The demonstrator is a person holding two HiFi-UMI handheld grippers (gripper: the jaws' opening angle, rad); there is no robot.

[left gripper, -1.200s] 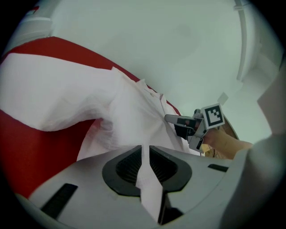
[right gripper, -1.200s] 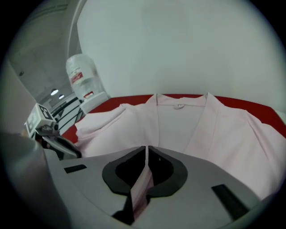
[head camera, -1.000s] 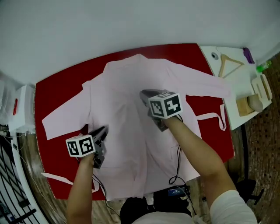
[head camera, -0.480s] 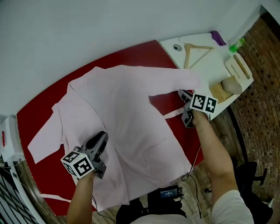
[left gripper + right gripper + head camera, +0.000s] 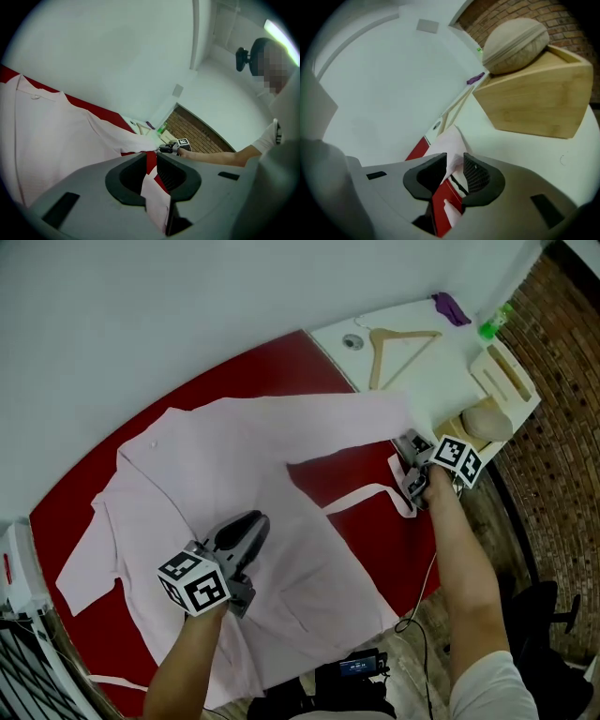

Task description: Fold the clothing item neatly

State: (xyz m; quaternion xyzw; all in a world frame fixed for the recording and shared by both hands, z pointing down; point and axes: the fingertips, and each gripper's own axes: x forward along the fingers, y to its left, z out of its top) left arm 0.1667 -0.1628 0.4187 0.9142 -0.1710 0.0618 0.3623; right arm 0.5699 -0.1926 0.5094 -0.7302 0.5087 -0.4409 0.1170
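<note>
A pale pink robe (image 5: 234,465) lies spread, front up, on the red table (image 5: 328,362). My left gripper (image 5: 253,521) hovers over its lower front and is shut on a fold of the pink cloth (image 5: 157,197), which hangs between the jaws of the left gripper (image 5: 151,161). My right gripper (image 5: 410,463) is at the table's right edge, by the end of the right sleeve (image 5: 398,413). In the right gripper view the sleeve end (image 5: 450,140) lies loosely between the right gripper's (image 5: 454,168) jaws, which have just been opening.
A pink belt strip (image 5: 370,495) lies on the red table under the sleeve. To the right a white side table (image 5: 431,371) carries a wooden hanger (image 5: 398,343), a wooden block topped with a beige round thing (image 5: 534,93), a green bottle (image 5: 492,324) and a purple item (image 5: 450,307).
My right gripper went from the robe's middle out to the right sleeve end, and its jaws have parted. The left gripper moved toward the robe's centre, still holding cloth.
</note>
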